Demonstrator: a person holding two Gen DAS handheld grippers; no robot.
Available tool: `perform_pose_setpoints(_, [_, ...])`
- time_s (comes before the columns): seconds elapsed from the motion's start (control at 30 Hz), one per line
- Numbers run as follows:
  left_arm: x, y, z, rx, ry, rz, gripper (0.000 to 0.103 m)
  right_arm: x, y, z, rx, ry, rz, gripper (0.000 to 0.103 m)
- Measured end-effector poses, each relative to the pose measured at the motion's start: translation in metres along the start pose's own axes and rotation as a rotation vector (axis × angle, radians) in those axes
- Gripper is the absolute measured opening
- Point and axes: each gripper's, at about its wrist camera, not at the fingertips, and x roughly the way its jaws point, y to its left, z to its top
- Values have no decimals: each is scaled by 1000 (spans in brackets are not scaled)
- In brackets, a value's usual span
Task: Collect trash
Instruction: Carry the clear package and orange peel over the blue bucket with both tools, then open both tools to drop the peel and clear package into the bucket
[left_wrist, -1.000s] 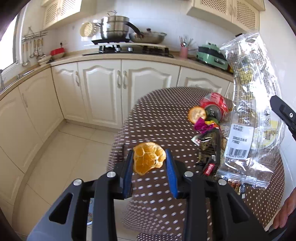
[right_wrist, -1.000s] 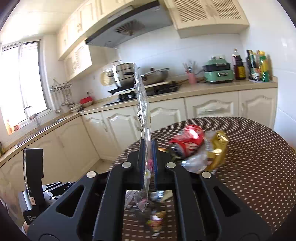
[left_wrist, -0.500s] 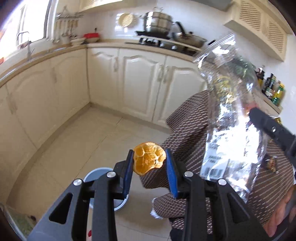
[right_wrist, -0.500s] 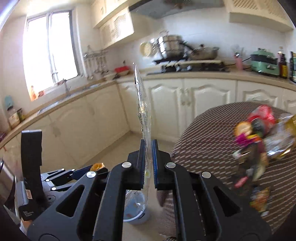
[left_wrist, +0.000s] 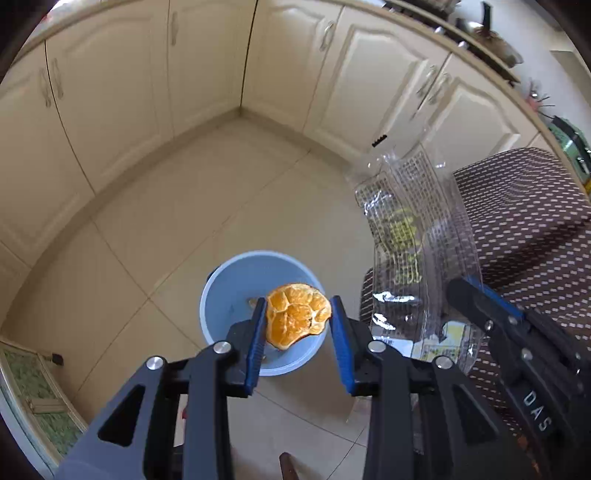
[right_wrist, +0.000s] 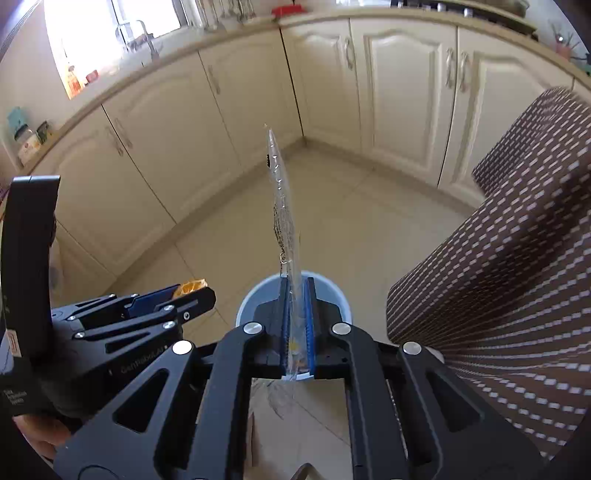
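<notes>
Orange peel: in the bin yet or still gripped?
Still gripped: the orange peel sits between the left gripper pads, above the blue bin.

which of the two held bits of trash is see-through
The plastic wrapper pinched in the right hand-held gripper. The orange peel in the left hand-held gripper is solid orange.

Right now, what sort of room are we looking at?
Most likely a home kitchen: cream cabinets run under a countertop along two walls, a tap stands by the window, and a blue bin sits on the tiled floor.
</notes>
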Motion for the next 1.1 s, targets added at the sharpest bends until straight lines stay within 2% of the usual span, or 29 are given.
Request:
perform_pose_setpoints(0.13, [39, 18, 6, -18, 44, 26, 33, 48, 1, -4, 17, 77, 2, 8])
perform_pose_setpoints(0.3, [72, 33, 8, -68, 71, -20, 36, 97, -2, -6, 30, 139, 0, 8])
perform_pose_setpoints(0.37, [82, 40, 9, -80, 77, -33, 47, 111, -5, -7, 38, 155, -2, 8])
perform_pose_setpoints(0.5, [89, 55, 4, -103, 69, -47, 55, 129, -11, -16, 61, 185, -3, 8])
perform_pose_setpoints(0.73, [102, 79, -4, -163, 118, -12, 55, 153, -12, -23, 80, 216, -1, 8])
perform_pose_setpoints(1.1, [109, 82, -8, -173, 153, 13, 57, 168, -4, -17, 82, 208, -6, 10])
